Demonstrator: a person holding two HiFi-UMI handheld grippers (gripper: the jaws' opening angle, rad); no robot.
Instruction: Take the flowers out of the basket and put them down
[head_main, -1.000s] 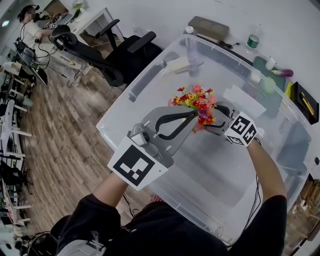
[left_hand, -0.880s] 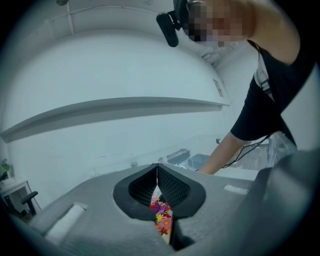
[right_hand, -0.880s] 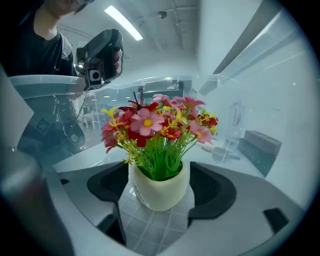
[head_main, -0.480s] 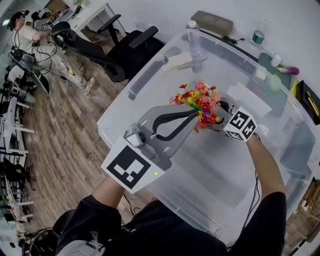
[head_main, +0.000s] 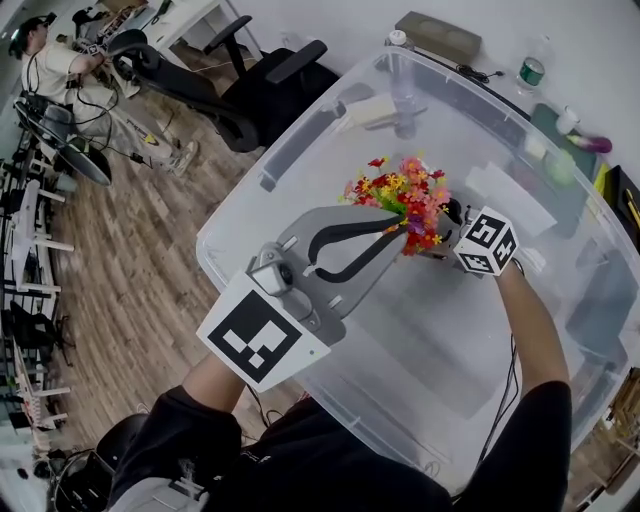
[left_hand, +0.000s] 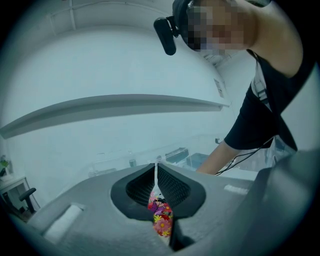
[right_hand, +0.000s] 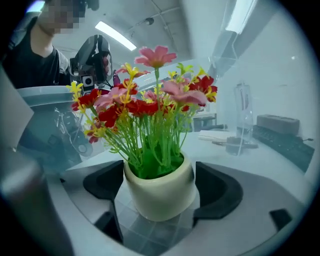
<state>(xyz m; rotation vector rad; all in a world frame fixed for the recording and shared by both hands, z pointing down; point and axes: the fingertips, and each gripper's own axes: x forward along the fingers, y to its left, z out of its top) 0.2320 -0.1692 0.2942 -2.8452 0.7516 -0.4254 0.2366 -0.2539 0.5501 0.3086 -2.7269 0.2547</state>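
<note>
One flower pot (right_hand: 159, 192), two grippers — your right gripper (right_hand: 161, 186) has jaws just opened wide around it; your left gripper (left_hand: 156, 181), eight o'clock — jaws pressed together.

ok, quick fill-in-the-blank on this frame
1. The flowers stand in a cream ___.
2. It sits between the open jaws of the ___ gripper.
3. The left gripper has its jaws ___.
Missing: pot; right; shut.
Note: the right gripper's jaws have just been opening, with the pot between them.
</note>
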